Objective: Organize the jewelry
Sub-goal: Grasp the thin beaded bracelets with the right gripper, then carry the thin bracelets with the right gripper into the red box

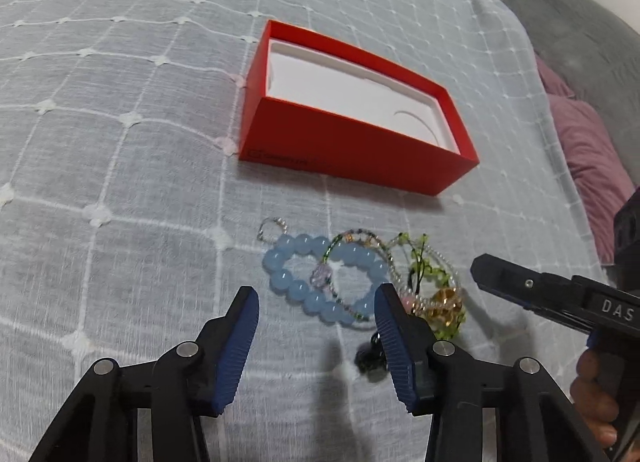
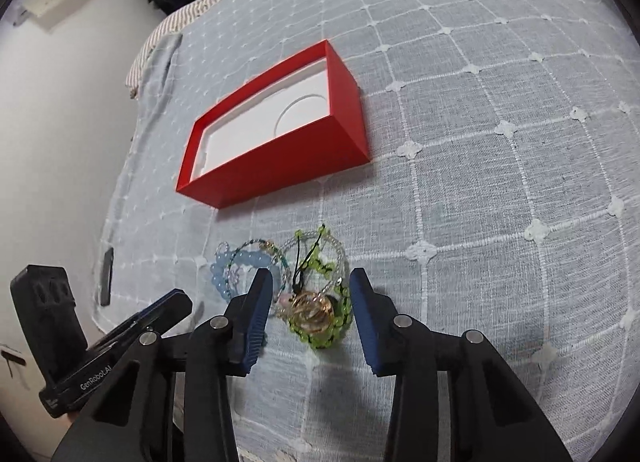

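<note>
An open red box (image 1: 352, 158) with a white lining lies on the bed; it also shows in the right wrist view (image 2: 280, 166). In front of it lies a tangle of jewelry: a light blue bead bracelet (image 1: 288, 286), thin beaded strands (image 1: 360, 236), a green bead bracelet (image 1: 436, 276) and an amber piece (image 1: 444, 304). My left gripper (image 1: 316, 298) is open, its fingers astride the blue bracelet just above it. My right gripper (image 2: 310, 282) is open, its fingers astride the green bracelet (image 2: 320, 336) and amber piece (image 2: 312, 312). The blue bracelet (image 2: 220, 282) lies left of it.
The grey-blue checked bedspread (image 1: 120, 122) covers the bed. Purple and grey pillows (image 1: 592, 150) lie at the right. A white wall (image 2: 48, 122) runs along the bed's left side, and a dark phone-like object (image 2: 106, 276) lies at the bed's edge.
</note>
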`<state>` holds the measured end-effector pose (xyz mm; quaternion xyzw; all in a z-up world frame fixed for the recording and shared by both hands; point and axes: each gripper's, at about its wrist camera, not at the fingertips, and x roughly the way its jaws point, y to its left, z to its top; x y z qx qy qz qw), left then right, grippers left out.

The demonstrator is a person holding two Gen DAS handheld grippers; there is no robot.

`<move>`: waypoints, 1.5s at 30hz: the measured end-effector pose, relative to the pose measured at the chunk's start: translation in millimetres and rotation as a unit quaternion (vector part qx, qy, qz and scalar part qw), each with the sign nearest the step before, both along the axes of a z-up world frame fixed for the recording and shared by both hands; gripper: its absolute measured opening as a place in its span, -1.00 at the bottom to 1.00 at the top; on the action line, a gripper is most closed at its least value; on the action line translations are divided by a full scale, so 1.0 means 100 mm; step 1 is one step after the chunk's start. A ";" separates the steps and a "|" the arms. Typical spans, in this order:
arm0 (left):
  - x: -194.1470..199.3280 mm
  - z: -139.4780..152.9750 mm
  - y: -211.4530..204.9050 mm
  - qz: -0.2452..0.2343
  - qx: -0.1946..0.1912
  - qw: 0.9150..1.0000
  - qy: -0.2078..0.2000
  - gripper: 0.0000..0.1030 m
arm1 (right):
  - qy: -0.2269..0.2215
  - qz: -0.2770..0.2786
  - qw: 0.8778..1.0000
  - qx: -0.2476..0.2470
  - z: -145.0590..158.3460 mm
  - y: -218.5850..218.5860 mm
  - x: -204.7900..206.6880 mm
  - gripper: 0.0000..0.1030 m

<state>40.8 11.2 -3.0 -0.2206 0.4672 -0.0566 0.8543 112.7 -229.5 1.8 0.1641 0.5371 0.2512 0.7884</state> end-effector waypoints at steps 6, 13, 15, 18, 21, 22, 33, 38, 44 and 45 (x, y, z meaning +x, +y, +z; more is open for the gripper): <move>0.14 -0.06 -0.02 -0.008 -0.012 1.000 0.025 -0.03 | 0.013 -0.010 1.000 0.017 -0.08 -0.05 0.07 -0.21; 0.26 -0.02 -0.13 -0.028 0.009 0.999 0.029 -0.07 | 0.023 -0.004 1.000 0.010 -0.14 -0.01 0.07 -0.23; 0.28 0.01 -0.17 -0.034 0.027 0.999 0.023 -0.17 | 0.023 -0.006 1.000 0.008 -0.15 -0.02 0.07 -0.25; 0.31 0.02 -0.24 -0.050 0.053 0.997 0.022 -0.26 | 0.027 -0.008 1.000 0.006 -0.18 -0.03 0.08 -0.29; 0.35 -0.05 -0.28 -0.061 0.064 0.995 0.041 -0.28 | 0.032 -0.009 0.999 0.003 -0.20 -0.03 0.08 -0.32; 0.36 -0.08 -0.29 -0.062 0.070 0.995 0.045 -0.28 | 0.032 -0.009 0.999 0.002 -0.20 -0.02 0.08 -0.33; 0.42 -0.19 -0.37 -0.076 0.096 0.991 0.047 -0.90 | 0.027 0.005 0.999 -0.015 -0.21 0.06 0.05 -0.73; 0.39 -0.08 -0.35 -0.073 0.085 0.993 0.024 -0.91 | 0.010 0.012 1.000 -0.015 -0.12 0.08 0.02 -0.89; 0.34 0.06 -0.29 -0.075 0.068 0.995 0.002 -0.91 | -0.010 0.019 1.000 0.000 0.00 0.10 0.00 -0.89; 0.32 0.10 -0.28 -0.074 0.064 0.995 -0.004 -0.91 | -0.013 0.020 1.000 0.003 0.02 0.10 -0.01 -0.89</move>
